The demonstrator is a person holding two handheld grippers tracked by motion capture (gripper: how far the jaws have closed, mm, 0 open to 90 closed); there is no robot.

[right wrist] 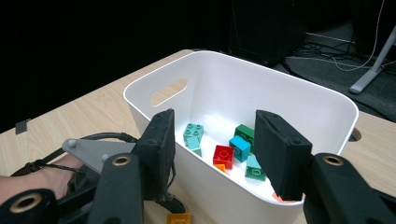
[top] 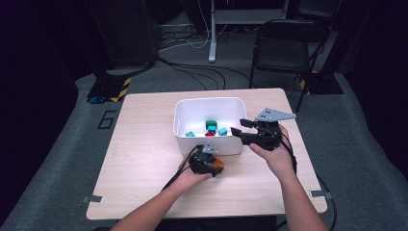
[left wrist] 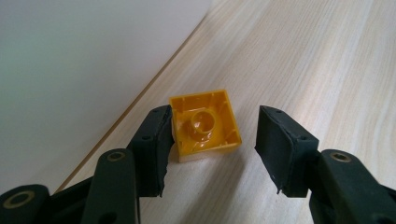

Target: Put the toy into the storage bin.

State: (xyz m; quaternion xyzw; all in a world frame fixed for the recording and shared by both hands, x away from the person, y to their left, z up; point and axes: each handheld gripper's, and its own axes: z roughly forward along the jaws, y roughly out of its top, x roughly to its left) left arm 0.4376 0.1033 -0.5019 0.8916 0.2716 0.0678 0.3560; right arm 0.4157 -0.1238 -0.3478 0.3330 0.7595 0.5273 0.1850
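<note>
Room: dark, grey carpet, cables on the floor, a folding chair (top: 284,45) behind the counter.
Counter (top: 144,159): pale wood grain, rectangular, the person's forearms coming in from its near edge.
Bin (top: 210,144): white plastic tub with a handle slot, standing near the middle of the counter; in the left gripper view its wall rises just beside the work.
Bin contents: loose toy bricks on its floor, among them a red brick (right wrist: 223,156), a blue brick (right wrist: 240,148), a green brick (right wrist: 244,132) and a teal brick (right wrist: 193,133).
Yellow brick (left wrist: 204,125): lies on the counter just outside the bin's near wall, hollow underside up, its inner tube showing.
Left hand-held gripper (left wrist: 212,147): low over the counter, jaws apart around the yellow brick; the left pad touches the brick's side, the right pad stands clear of it, so nothing is clamped.
Right hand-held gripper (right wrist: 215,154): held at the bin's right near corner, pointing across its rim; jaws parted with nothing between them.
Left hand (top: 192,180): wrapped around its gripper, in front of the bin.
</note>
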